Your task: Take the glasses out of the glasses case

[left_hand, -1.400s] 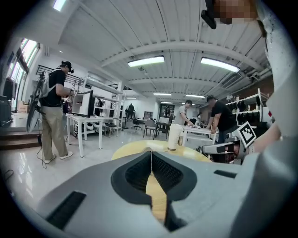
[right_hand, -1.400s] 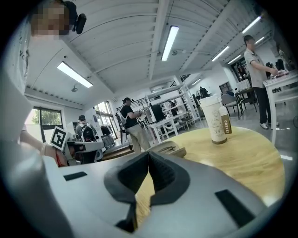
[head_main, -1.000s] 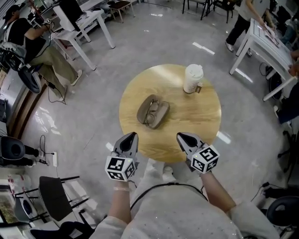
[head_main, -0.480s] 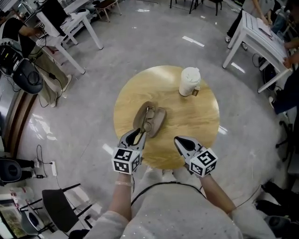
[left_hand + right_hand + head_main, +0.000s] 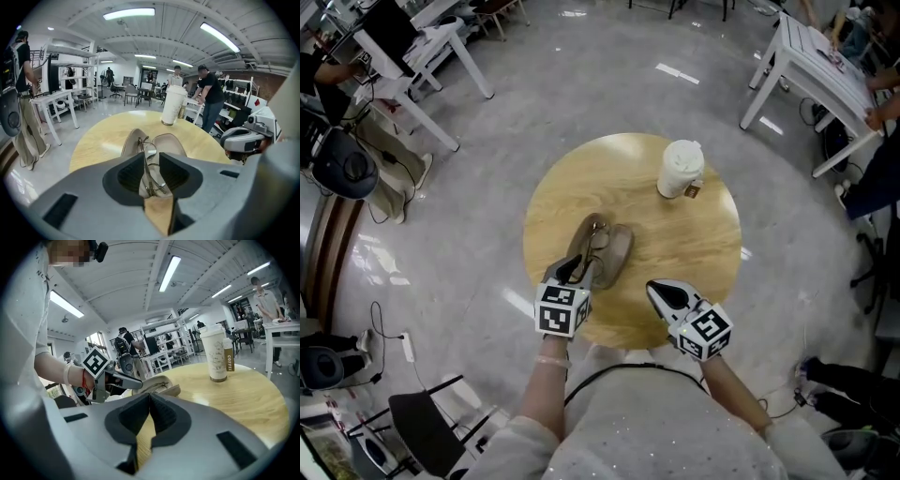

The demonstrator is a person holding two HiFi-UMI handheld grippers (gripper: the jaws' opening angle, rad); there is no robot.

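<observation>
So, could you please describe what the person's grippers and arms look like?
The left gripper and right gripper are light grey with dark jaw pads; each carries a white cube with black square markers. White and red bands circle the left wrist.

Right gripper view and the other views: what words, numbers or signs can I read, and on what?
"COFFEE": reads vertically on the brown tag of the white cup, in the right gripper view.
Marker cube: black-and-white square patterns, no letters.
Print on the white sleeve: too small to read.
Nothing else is legible.

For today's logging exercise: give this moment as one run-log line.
left tool open, at glasses | glasses case open | right tool shut, empty
</observation>
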